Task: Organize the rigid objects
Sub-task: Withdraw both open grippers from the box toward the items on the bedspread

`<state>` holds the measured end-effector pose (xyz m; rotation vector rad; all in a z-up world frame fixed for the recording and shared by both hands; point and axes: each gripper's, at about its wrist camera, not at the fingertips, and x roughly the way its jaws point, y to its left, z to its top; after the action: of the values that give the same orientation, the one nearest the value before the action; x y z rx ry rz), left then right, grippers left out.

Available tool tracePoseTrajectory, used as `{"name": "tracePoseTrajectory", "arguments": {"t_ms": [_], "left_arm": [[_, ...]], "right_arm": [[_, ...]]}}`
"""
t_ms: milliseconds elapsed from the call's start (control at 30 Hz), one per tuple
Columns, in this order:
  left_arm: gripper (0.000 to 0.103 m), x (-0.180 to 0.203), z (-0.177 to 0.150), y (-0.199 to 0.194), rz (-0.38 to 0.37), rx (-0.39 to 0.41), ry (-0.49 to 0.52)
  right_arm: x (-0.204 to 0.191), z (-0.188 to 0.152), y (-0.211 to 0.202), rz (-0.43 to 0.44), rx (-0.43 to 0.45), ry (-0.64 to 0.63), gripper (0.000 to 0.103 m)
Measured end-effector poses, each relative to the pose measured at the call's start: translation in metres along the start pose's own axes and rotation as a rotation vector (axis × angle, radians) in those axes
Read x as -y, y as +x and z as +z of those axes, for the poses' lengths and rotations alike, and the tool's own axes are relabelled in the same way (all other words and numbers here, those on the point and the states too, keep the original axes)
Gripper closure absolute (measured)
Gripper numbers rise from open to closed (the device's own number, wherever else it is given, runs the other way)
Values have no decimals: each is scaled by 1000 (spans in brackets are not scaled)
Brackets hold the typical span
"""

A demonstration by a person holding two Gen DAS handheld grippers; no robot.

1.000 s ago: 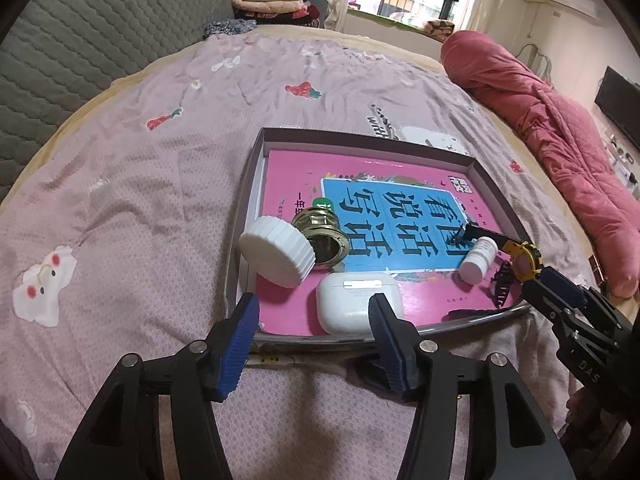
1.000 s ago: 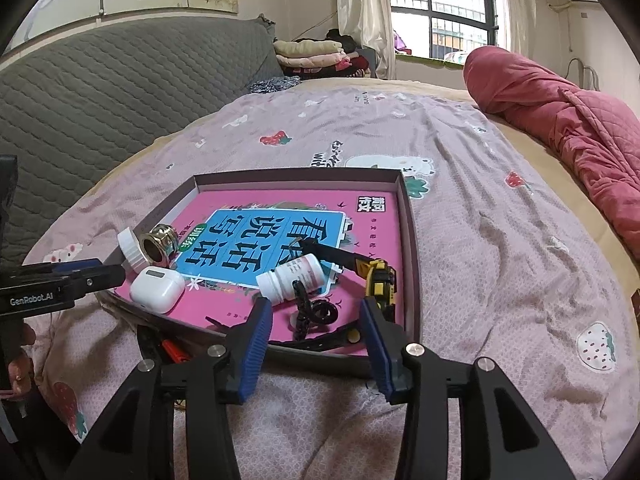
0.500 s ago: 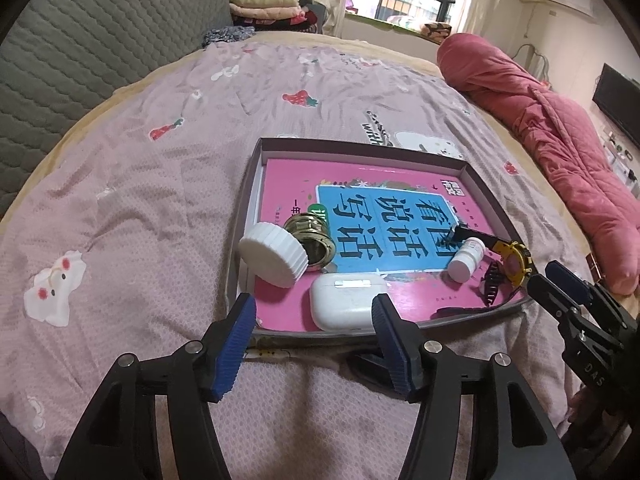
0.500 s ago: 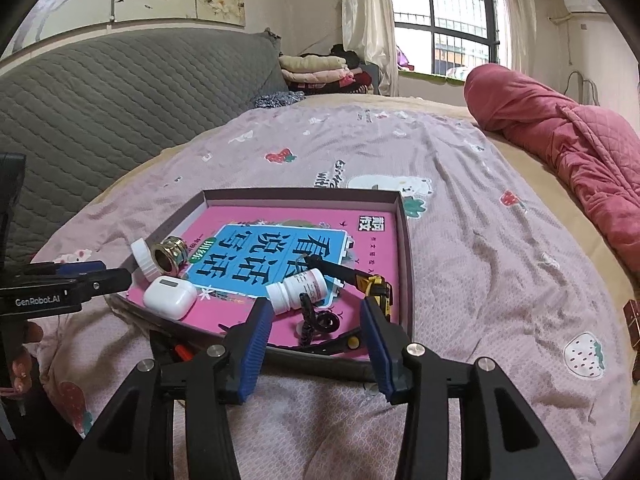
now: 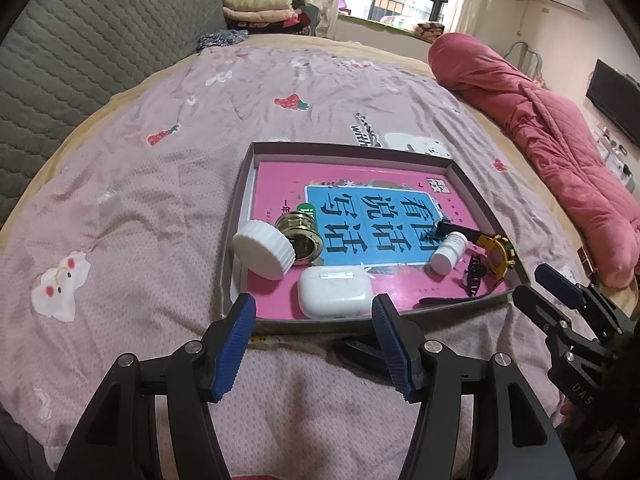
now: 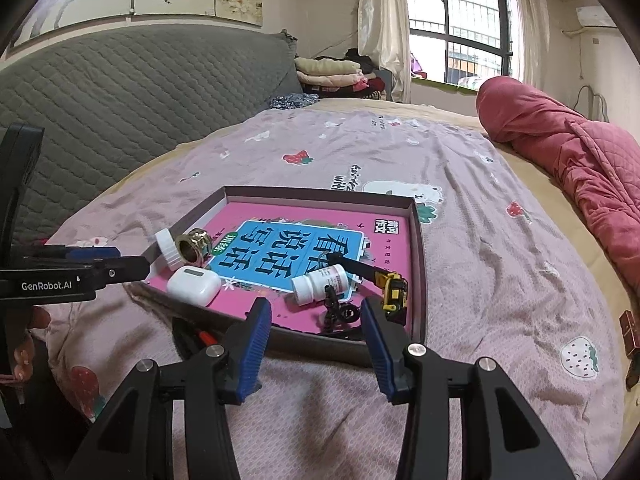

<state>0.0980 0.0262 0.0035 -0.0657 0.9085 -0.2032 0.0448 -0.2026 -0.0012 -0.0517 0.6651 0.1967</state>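
A shallow brown box lies on the bed with a pink and blue book in it. On the book lie a white lid, a brass fitting, a white earbud case, a small white bottle, a black hair clip and a yellow toy excavator. My left gripper is open and empty just before the box's near edge. My right gripper is open and empty near the box's near right corner.
The bed has a pink printed sheet. A red quilt lies rolled along the right side. A grey padded headboard stands at the left. Folded clothes sit by the window. A black and red tool lies under the box's near edge.
Both grippers have drawn back and up from the box, so it looks smaller and farther. The objects in the box have not moved. Both grippers stay open.
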Motion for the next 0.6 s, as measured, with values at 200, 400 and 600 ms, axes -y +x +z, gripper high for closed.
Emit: {"name": "tracePoseTrajectory", "arguments": {"t_ms": [200,400,600], "left_arm": [[41,5,-6,-6,-3,-10,13],[41,14,-15,-9,-15,-41,31],[41,27,-25,-8,-28,-70,60]], "right_arm": [[-8,-2,-5,12,-9,-17,57],[-16,-5,-8,28,-30,-31,56],[-19,-10,-9,37,-58,-29,56]]}}
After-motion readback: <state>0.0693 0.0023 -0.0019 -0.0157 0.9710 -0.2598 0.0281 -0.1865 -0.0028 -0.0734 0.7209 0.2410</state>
